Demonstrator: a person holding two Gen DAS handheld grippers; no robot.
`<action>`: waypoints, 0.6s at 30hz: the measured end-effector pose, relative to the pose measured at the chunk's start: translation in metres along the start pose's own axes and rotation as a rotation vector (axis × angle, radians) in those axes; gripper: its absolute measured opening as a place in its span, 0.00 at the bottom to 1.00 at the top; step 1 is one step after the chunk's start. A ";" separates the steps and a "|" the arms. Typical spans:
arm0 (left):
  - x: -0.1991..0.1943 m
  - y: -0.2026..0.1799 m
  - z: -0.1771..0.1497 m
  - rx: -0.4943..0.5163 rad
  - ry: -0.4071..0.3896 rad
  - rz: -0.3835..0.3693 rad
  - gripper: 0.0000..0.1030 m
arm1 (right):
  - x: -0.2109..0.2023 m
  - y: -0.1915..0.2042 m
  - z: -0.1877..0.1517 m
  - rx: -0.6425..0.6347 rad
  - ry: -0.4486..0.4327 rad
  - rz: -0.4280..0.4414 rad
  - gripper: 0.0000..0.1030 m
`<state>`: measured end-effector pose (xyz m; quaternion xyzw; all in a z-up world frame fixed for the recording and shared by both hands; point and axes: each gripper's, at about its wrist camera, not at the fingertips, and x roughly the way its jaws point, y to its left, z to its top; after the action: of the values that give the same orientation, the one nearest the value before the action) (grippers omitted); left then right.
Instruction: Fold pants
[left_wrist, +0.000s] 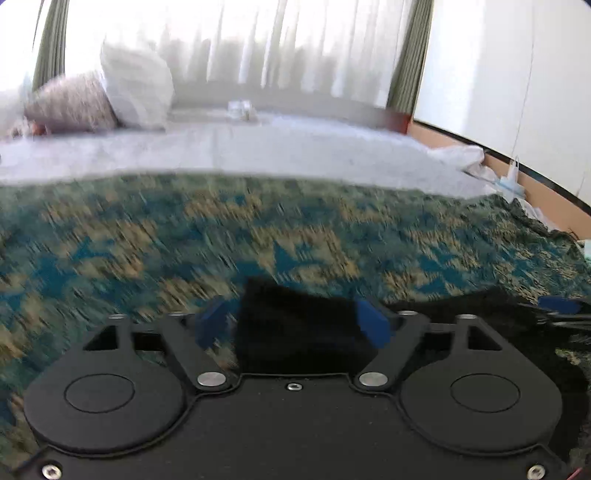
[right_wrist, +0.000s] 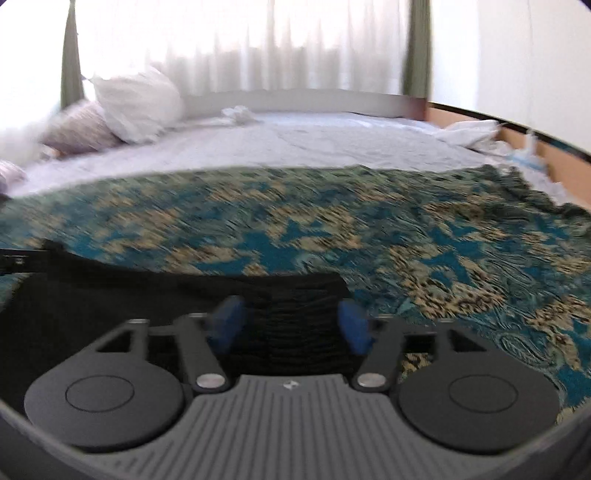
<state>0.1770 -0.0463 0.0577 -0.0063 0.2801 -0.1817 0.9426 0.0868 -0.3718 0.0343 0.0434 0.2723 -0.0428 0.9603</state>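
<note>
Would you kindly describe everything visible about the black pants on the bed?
The black pants are dark, soft-looking fabric lying on the teal and tan patterned blanket. A ribbed, gathered section, seemingly the waistband, sits between the right gripper fingers, which stand apart. In the left wrist view a raised fold of the cloth lies between the left gripper fingers, also apart. Motion blur hides finer detail, and whether the pads touch the cloth is unclear.

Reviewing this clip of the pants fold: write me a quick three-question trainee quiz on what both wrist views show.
1. True or false: both grippers have their fingers spread.
2. What lies between the left gripper fingers: A towel, B black pants, C pillow?
3. The pants lie on a patterned teal and tan ____.

Key
1. True; the right gripper is open too.
2. B.
3. Blanket.
</note>
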 end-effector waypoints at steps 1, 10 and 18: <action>-0.002 0.002 0.002 0.011 -0.001 0.006 0.79 | -0.004 -0.007 0.003 -0.015 -0.006 0.010 0.86; 0.029 0.034 -0.005 -0.168 0.180 -0.054 0.81 | 0.023 -0.071 -0.003 0.133 0.098 0.181 0.89; 0.046 0.032 -0.011 -0.167 0.194 -0.078 0.85 | 0.061 -0.079 -0.007 0.177 0.140 0.328 0.90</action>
<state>0.2180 -0.0310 0.0204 -0.0783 0.3836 -0.1941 0.8995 0.1262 -0.4527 -0.0082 0.1743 0.3230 0.0938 0.9255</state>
